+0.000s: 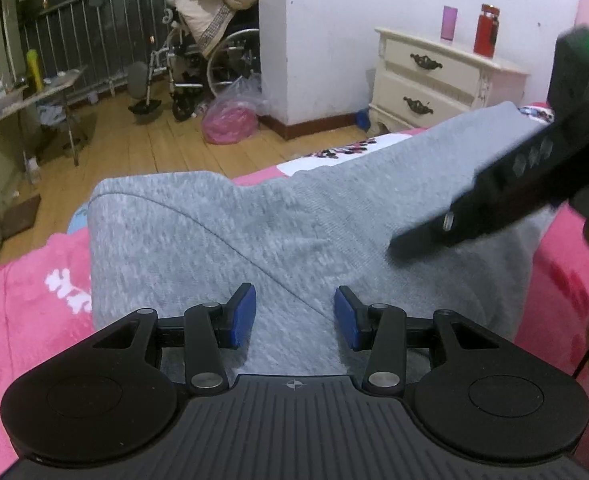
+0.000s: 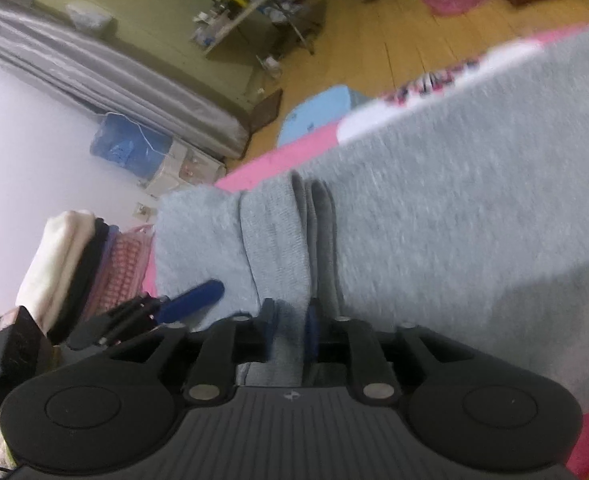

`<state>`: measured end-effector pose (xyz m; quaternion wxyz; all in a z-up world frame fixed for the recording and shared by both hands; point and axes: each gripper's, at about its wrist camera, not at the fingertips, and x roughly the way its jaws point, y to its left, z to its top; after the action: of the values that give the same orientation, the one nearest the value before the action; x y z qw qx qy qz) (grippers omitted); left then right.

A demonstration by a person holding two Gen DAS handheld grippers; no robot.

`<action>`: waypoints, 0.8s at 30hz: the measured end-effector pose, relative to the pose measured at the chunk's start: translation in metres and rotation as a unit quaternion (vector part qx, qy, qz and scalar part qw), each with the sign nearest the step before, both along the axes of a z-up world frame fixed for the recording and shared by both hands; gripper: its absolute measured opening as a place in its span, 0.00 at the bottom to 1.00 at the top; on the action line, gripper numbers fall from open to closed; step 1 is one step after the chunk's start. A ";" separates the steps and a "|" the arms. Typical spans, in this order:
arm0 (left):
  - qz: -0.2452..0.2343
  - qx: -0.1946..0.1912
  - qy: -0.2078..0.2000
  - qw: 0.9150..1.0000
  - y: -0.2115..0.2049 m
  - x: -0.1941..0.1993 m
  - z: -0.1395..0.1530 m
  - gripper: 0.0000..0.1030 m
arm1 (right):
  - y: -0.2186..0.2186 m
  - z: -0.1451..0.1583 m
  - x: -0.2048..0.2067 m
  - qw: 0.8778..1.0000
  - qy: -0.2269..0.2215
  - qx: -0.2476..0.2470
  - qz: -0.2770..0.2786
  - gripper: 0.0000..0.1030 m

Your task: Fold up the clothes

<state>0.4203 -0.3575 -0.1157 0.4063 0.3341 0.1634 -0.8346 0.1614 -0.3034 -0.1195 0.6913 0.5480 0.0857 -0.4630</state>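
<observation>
Lying across the pink bed (image 1: 22, 300), the grey garment (image 1: 254, 232) sits under both tools: left hand-held gripper (image 1: 294, 312) parted, empty; right hand-held gripper (image 2: 290, 332) narrowly parted around a fabric fold.

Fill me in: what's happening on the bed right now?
A person is folding a grey garment laid on a pink blanket, with a handheld gripper in each hand. The left gripper hangs over the fabric with its fingers apart and nothing between them. The right gripper has a bunched fold of the grey cloth between its fingers, though blur hides whether they press on it. A stack of folded clothes sits off to one side.
</observation>
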 end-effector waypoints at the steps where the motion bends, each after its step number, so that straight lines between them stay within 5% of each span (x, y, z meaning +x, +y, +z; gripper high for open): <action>1: 0.001 0.001 0.002 1.000 0.000 0.001 0.000 0.42 | 0.002 0.004 -0.004 1.000 0.002 -0.014 -0.003 0.42; 8: 0.006 -0.003 0.014 1.000 0.000 0.002 -0.004 0.43 | -0.017 -0.002 -0.007 0.999 -0.001 -0.038 0.026 0.64; 17: 0.014 -0.001 0.031 0.999 -0.002 0.005 -0.007 0.43 | -0.047 -0.015 0.013 0.997 0.018 -0.048 0.061 0.69; 24: 0.018 -0.001 0.029 0.999 -0.001 0.002 -0.007 0.43 | -0.039 -0.026 0.012 0.997 -0.010 -0.061 0.056 0.76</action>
<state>0.4228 -0.3586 -0.1223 0.4164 0.3065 0.1800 -0.8368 0.1735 -0.3421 -0.1459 0.7489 0.5042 0.0812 -0.4224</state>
